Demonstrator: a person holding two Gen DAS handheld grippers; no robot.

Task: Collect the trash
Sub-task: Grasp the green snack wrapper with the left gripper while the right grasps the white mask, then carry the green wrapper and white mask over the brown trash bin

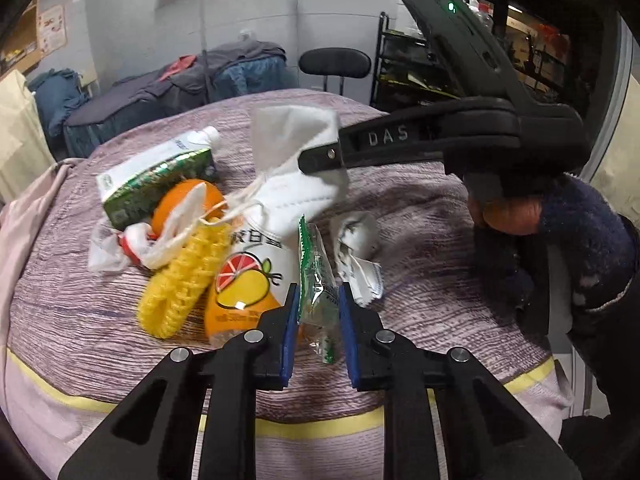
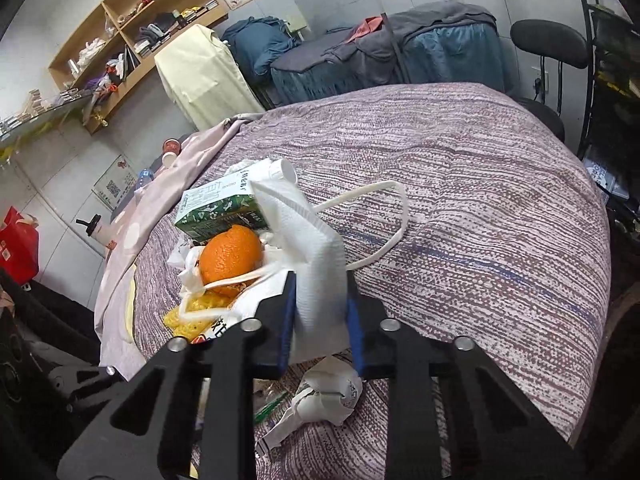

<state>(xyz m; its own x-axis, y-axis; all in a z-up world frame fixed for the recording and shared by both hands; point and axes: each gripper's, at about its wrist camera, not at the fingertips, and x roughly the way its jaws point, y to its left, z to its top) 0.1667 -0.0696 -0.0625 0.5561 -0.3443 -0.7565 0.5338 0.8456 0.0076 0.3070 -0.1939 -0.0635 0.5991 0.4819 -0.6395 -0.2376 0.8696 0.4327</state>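
A trash pile lies on the purple-covered table [image 1: 420, 200]: a green-and-white carton [image 1: 156, 176], an orange [image 1: 180, 200], a yellow foam net [image 1: 188, 276], a fruit-print juice bottle [image 1: 248, 284], a crumpled paper [image 1: 356, 248] and a white face mask [image 1: 304, 160]. My left gripper [image 1: 319, 312] is shut on a green snack wrapper [image 1: 318, 280]. My right gripper [image 2: 320, 304] is shut on the white face mask [image 2: 308, 248] and holds it above the pile; it also shows in the left wrist view [image 1: 320, 156]. The orange [image 2: 230, 258] and carton [image 2: 224, 204] lie just left of it.
A thin plastic bag [image 1: 120, 248] lies at the pile's left. A black chair [image 2: 552, 44] stands beyond the table's far edge, a black rack [image 1: 404, 68] at far right. Covered furniture [image 2: 384, 52] and a wooden shelf [image 2: 132, 28] line the back wall.
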